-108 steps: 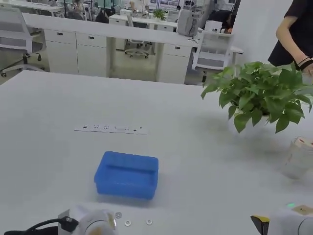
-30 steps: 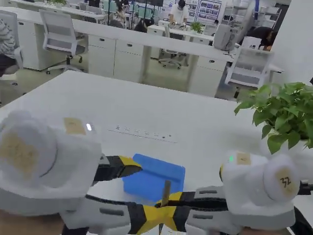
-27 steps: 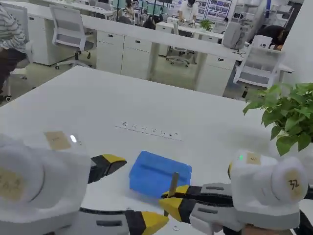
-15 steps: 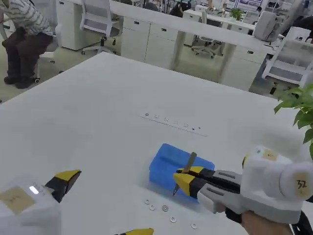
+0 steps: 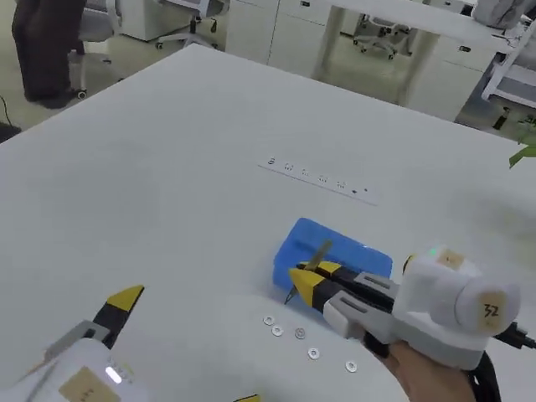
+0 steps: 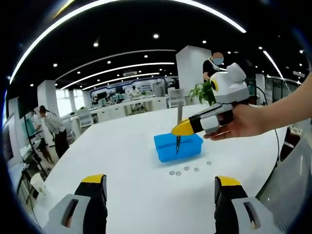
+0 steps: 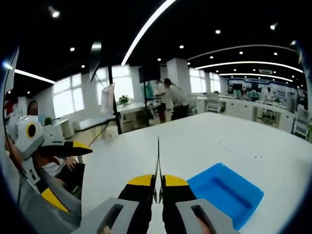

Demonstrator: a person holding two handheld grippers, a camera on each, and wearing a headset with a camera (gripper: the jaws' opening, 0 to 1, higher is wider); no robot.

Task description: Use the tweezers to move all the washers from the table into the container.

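A blue container [image 5: 295, 241] sits on the white table, also in the left gripper view [image 6: 166, 148] and the right gripper view [image 7: 225, 191]. Several small washers [image 5: 300, 333] lie in a loose row on the table in front of it [image 6: 187, 170]. My right gripper [image 5: 303, 280] is shut on thin tweezers [image 5: 315, 256], which stand up between its jaws [image 7: 158, 158] over the container's near left corner, tips above the table [image 6: 178, 127]. My left gripper [image 5: 188, 347] is open with nothing in it, low and left, well apart from the washers [image 6: 161, 181].
A socket strip [image 5: 318, 177] is set into the table beyond the container. A potted plant [image 6: 204, 90] stands at the table's far right, with a leaf at the edge [image 5: 523, 155]. Office desks and chairs lie past the table's far edge.
The head camera has tilted down, bringing the washers into view. The left gripper has drawn back to the lower left. The right gripper keeps the tweezers beside the container.
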